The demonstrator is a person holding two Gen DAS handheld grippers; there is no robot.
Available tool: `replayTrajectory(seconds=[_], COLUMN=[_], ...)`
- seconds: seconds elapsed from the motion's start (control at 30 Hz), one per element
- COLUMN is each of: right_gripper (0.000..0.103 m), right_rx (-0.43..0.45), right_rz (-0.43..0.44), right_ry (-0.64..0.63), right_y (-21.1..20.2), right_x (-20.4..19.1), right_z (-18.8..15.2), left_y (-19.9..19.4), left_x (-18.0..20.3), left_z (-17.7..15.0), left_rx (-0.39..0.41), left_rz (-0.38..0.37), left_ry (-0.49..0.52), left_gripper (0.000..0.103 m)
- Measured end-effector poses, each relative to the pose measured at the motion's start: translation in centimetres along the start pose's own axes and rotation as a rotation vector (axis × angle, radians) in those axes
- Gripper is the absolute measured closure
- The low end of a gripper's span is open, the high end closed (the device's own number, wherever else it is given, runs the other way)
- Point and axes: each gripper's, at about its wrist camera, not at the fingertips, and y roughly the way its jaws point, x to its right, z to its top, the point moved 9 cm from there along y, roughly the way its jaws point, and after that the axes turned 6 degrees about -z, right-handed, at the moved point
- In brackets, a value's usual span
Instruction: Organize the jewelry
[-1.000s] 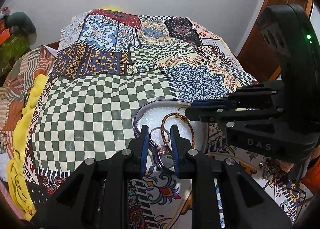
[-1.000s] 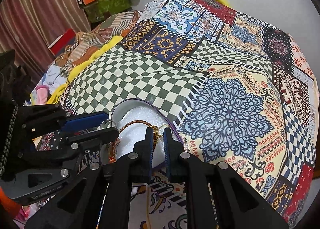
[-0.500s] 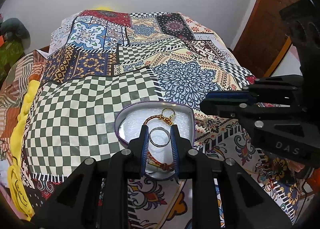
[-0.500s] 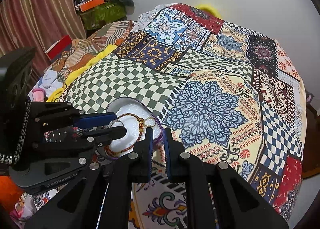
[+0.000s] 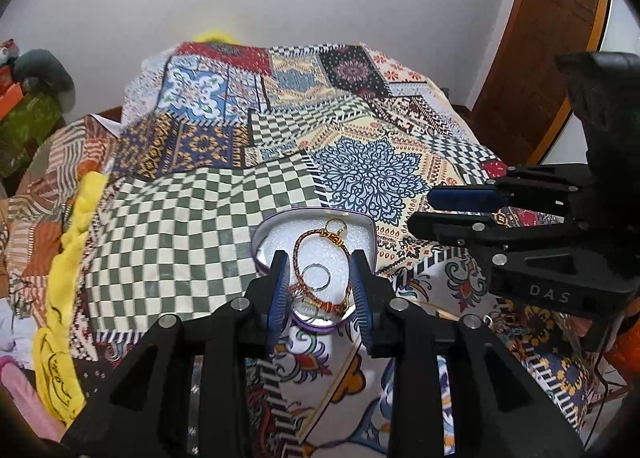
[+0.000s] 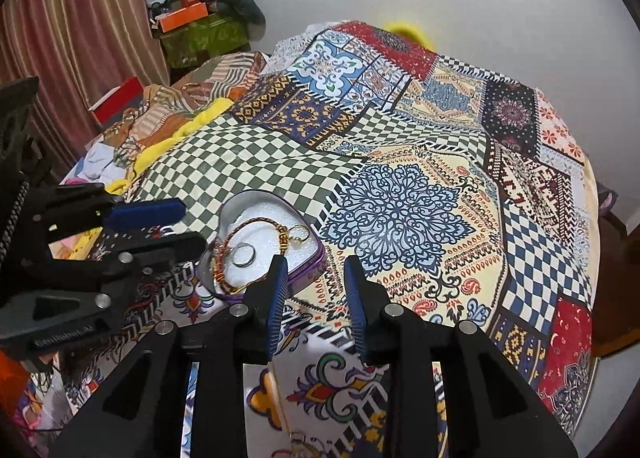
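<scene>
A heart-shaped purple tin (image 5: 362,220) with white foam lining lies on the patterned bedspread (image 5: 184,234); it also shows in the right wrist view (image 6: 306,268). In it lie a red-and-gold cord bracelet (image 5: 297,254) (image 6: 232,236), a silver ring (image 5: 315,277) (image 6: 243,254) and a small gold ring (image 5: 335,224) (image 6: 299,233). My left gripper (image 5: 320,292) is open and empty, just above the tin's near end. My right gripper (image 6: 315,294) is open and empty, to the right of the tin.
More jewelry lies on the bedspread near the front right (image 5: 490,320) and a gold chain piece near the bottom (image 6: 298,440). Yellow cloth (image 5: 68,258) and piled clothes lie along the bed's left side. A wooden door (image 5: 560,38) stands at right.
My left gripper opened and let the silver ring drop into the tin, then drew back. My right gripper opened and pulled back to the right of the tin.
</scene>
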Motion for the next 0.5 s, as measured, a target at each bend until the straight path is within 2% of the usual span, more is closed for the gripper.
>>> replayTrajectory(seconds=[0.3, 0.5], right_gripper=[0.077, 0.077], right_rx=[0.051, 0.081], right_rz=[-0.023, -0.041], right_ry=[-0.017, 0.009], right_y=[-3.5, -6.0], right_x=[-0.6, 0.1], right_z=[-0.6, -1.9], left_y=[-2.8, -4.0], left_x=[0.6, 2.7], left_z=[-1.1, -2.2], left_rx=[0.005, -0.006], left_rz=[0.010, -0.006], left_ry=[-0.008, 0.014], left_gripper=[0.072, 0.072])
